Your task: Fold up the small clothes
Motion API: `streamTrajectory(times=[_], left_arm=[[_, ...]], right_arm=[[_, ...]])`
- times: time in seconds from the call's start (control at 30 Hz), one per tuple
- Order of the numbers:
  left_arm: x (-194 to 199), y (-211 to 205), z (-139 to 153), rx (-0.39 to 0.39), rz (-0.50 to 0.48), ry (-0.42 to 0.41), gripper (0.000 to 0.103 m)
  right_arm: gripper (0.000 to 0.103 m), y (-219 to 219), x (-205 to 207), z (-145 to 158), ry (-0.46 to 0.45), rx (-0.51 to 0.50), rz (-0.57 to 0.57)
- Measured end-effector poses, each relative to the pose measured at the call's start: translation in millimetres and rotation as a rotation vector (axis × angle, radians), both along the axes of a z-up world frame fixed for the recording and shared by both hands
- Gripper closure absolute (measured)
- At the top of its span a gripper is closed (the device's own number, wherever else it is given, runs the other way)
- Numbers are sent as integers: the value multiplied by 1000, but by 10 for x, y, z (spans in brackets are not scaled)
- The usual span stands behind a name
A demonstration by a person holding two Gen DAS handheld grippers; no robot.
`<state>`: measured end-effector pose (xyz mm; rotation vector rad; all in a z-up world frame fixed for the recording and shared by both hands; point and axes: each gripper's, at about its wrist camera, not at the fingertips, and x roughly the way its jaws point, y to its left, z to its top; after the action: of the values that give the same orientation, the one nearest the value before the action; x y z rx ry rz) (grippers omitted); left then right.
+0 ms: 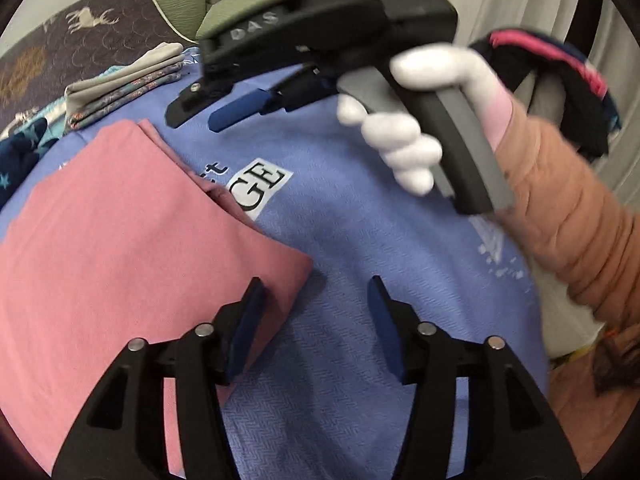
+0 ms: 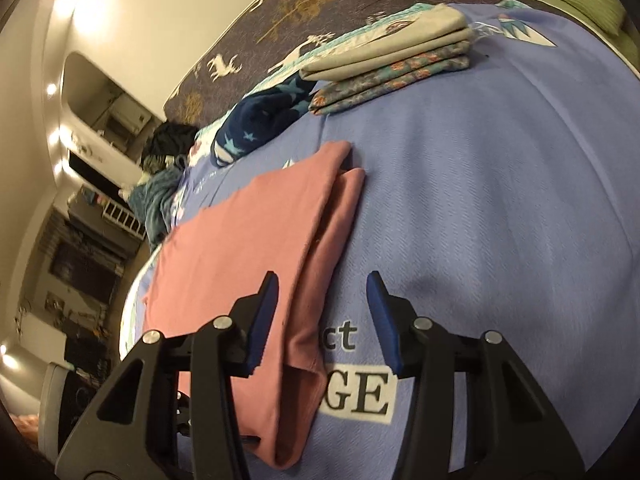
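left gripper (image 1: 316,292): my jaws apart, empty, beside pink garment (image 1: 120,240)
right gripper (image 2: 322,292): parted, empty
garment axis: runs away from me

Pink garment (image 1: 132,240) runs off the left edge, its near part hidden behind the left gripper (image 1: 316,300). Printed label (image 2: 360,394) on the blue cloth (image 2: 480,200): first letters covered by pink. Right hand (image 1: 404,136) and dark bundle (image 1: 560,92) motion-blurred. Far-left shelf clutter (image 2: 100,208) too small to tell.

Folded garment (image 2: 248,248) on the bedspread (image 2: 480,200), stack of folded clothes (image 2: 392,72) well behind it.
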<state>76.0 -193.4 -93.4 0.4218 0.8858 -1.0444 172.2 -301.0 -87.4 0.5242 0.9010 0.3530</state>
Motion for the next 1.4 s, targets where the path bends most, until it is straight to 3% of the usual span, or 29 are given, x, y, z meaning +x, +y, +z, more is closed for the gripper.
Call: streamTrajectory(times=[0.1,0.17,0.23,0.33,0.47,0.53,0.57,0.6,0.63,0.7,0.8,0.87,0.9,0.93,1.0,1.07,1.13,1.23,1.3,1.37,1.4], left_arm=[[78,-18,-51,28,38,-31,48],[148,-19,-64,17,63,-23,56],[193,-13,-69,9,70,-28,90],[375,-43,-60,-82,57,105,98],[338,-9,-81,-93,34,114,98],[402,-12,-86,-102,35,125,98],[446,-11,-108,-108,35,131,98],[465,-4,-116,-113,35,137,98],[471,5,-119,-118,34,141,98],[486,18,-120,-132,23,149,98],[511,2,-168,-131,-12,171,98],[556,-20,-211,-134,-12,192,98],[573,-3,-215,-143,-11,207,98],[573,25,-225,-154,-9,222,98],[561,92,-241,-176,-6,232,98],[562,133,-221,-185,-3,226,97],[533,184,-179,-197,0,225,82],[433,372,-95,-235,10,218,62],[401,584,-22,-257,42,196,62],[402,811,44,-278,93,183,61],[404,944,82,-292,129,175,59]], right_arm=[[54,-5,73,-60,10,17,25],[53,-56,147,-101,22,55,30],[52,-103,209,-124,29,83,28],[50,-136,336,-153,43,110,37],[36,-35,595,-190,76,130,83],[37,52,749,-251,101,94,81],[51,88,807,-270,104,82,71],[91,109,859,-276,99,74,56],[95,125,932,-284,100,81,36],[96,117,930,-224,58,117,9],[96,214,851,-51,-60,33,15],[95,229,966,-264,8,-71,9],[96,210,997,-371,27,-61,19],[95,127,990,-431,19,10,12],[79,-22,925,-351,20,60,-46],[76,-92,811,-206,-5,5,-107],[76,-119,596,-28,-51,-18,-108],[76,-20,153,127,-103,8,-19],[76,93,-99,97,-110,27,53],[73,209,-311,-93,-55,35,106],[88,257,-384,-263,10,-36,85]])
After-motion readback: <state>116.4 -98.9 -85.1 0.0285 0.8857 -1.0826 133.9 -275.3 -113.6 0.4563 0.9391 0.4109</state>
